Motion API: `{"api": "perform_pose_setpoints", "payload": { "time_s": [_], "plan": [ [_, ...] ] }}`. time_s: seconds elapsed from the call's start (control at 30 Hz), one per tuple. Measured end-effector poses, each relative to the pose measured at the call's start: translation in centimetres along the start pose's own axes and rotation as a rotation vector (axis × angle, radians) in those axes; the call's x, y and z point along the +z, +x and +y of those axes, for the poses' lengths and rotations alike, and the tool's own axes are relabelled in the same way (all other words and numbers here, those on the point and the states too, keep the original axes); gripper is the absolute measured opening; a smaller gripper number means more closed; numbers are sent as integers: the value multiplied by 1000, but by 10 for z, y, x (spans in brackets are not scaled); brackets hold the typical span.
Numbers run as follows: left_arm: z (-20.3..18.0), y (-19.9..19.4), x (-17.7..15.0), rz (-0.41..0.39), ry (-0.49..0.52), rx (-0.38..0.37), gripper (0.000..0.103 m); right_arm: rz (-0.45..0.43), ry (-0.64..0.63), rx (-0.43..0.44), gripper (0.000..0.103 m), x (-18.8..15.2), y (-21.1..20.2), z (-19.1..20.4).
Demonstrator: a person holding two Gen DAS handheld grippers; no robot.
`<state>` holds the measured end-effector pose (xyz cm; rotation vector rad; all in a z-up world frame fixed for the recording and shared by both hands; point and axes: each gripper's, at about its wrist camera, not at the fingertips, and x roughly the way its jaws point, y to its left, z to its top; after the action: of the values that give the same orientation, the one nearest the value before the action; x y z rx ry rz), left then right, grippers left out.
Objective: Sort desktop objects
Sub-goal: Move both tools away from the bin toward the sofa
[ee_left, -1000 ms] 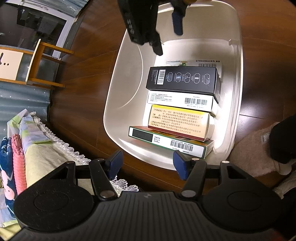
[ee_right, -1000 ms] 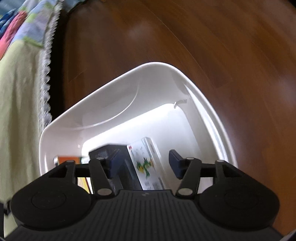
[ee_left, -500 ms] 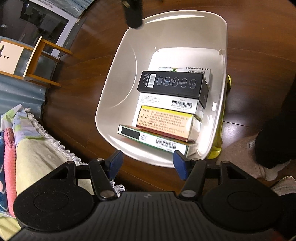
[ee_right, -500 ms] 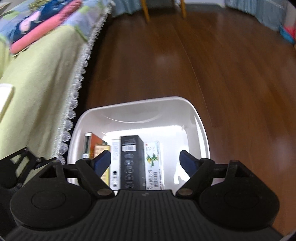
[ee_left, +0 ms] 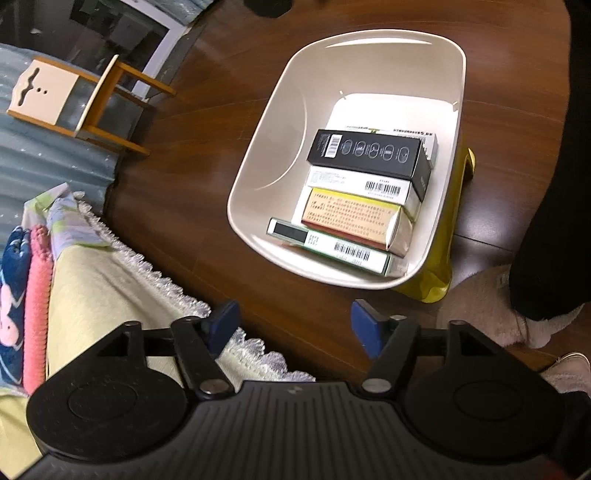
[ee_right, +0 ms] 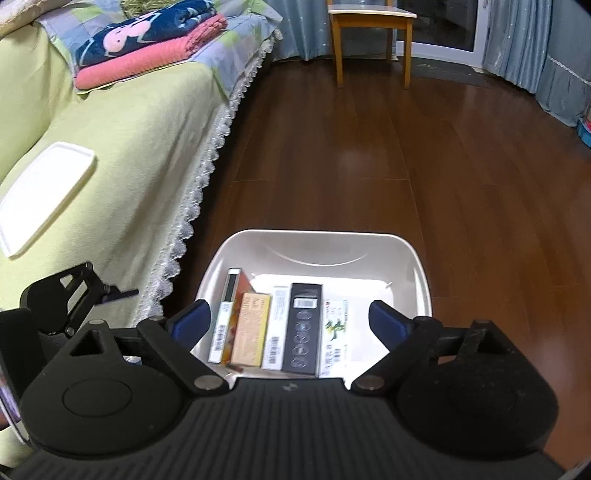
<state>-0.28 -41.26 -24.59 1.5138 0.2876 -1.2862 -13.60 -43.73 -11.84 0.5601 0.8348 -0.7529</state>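
Note:
A white plastic bin [ee_left: 280,122] [ee_right: 317,247] holds several cartons packed side by side: a black box [ee_left: 365,153] [ee_right: 303,325], a white box [ee_left: 354,182], a yellow-orange box [ee_left: 351,216] [ee_right: 251,332] and a green-edged white box [ee_left: 328,245] [ee_right: 225,317]. The bin rests on a yellow stool [ee_left: 439,273]. My left gripper [ee_left: 295,325] is open and empty, held above and short of the bin. My right gripper [ee_right: 291,321] is also open and empty, raised over the bin's near side. The left gripper [ee_right: 92,291] also shows at the left in the right wrist view.
A sofa with a green cover [ee_right: 110,147] and lace trim runs along the left, with folded blankets [ee_right: 147,40] and a white lid [ee_right: 40,192] on it. A wooden chair [ee_right: 369,33] stands at the back. A person's dark-clothed leg [ee_left: 546,184] stands right of the bin on the wood floor [ee_right: 406,147].
Both grippers have pulled up and back from the bin. The right gripper's jaws have spread wider, and it left the bin's interior. The cartons have not moved.

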Motion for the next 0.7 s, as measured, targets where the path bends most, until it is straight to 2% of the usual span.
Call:
{"api": "perform_pose_setpoints", "payload": {
  "time_s": [0.23, 0.33, 0.5, 0.7],
  "plan": [
    [3, -26, -30, 0, -91, -9, 80, -28, -59, 47, 94, -1, -8, 34],
    [4, -39, -43, 1, -117, 33, 80, -47, -95, 48, 94, -3, -11, 48],
    [17, -60, -58, -43, -246, 111, 80, -69, -123, 88, 94, -8, -19, 61],
    [14, -70, -65, -16, -278, 136, 80, -92, -130, 121, 94, -13, -26, 67]
  ]
}}
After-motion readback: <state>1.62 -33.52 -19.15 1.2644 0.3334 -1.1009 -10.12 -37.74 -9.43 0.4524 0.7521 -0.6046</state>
